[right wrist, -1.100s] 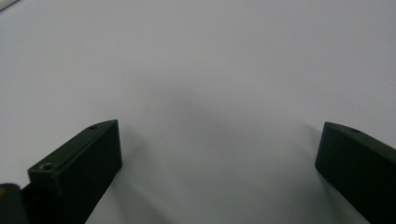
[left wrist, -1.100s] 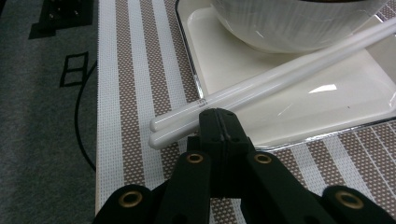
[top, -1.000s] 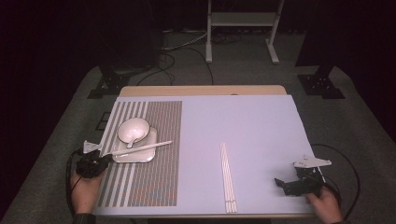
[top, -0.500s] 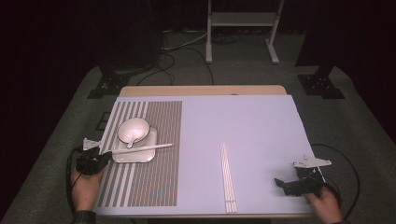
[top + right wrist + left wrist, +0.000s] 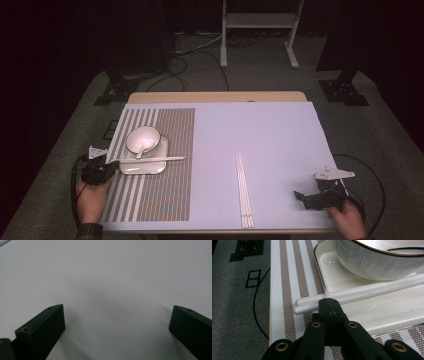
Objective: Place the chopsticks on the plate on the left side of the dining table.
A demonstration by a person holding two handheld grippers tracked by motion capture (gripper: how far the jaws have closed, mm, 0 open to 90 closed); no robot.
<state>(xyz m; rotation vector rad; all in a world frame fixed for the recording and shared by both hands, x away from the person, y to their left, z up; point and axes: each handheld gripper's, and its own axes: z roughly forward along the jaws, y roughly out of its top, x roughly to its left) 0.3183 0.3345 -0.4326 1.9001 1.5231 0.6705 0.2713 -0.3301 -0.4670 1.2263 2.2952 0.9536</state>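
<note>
Dark room, lilac-covered counter [image 5: 260, 130] under the lamp, person sitting at the near edge. Left gripper [image 5: 329, 302] is keeping its fingers pressed fully together, nothing visibly between them. The tip is sitting right at the near ends of the white chopsticks [image 5: 362, 291], touching or just short of them, can't tell which. Those chopsticks are lying side by side across the front of the white tray [image 5: 387, 315], their ends poking past its rim over the striped placemat [image 5: 287, 277]. White bowl [image 5: 374, 262] is standing on the tray just behind them, with a spoon [image 5: 142, 148] resting inside it.

Right gripper [image 5: 117, 315] is holding its fingers wide apart with nothing between them, hovering low over bare counter at the near right corner, well apart from everything. A second pair of chopsticks [image 5: 243, 190] is lying on the bare cover between the two hands, pointing away from the person.

Progress, as a judgement: the place setting is looking mostly laid, with mat down, tray on the mat, bowl and spoon on the tray and one pair across it. Left hand seems to be nudging or squaring that pair's ends rather than gripping it. Remaining: the second pair is waiting, untouched, probably for the right hand
</note>
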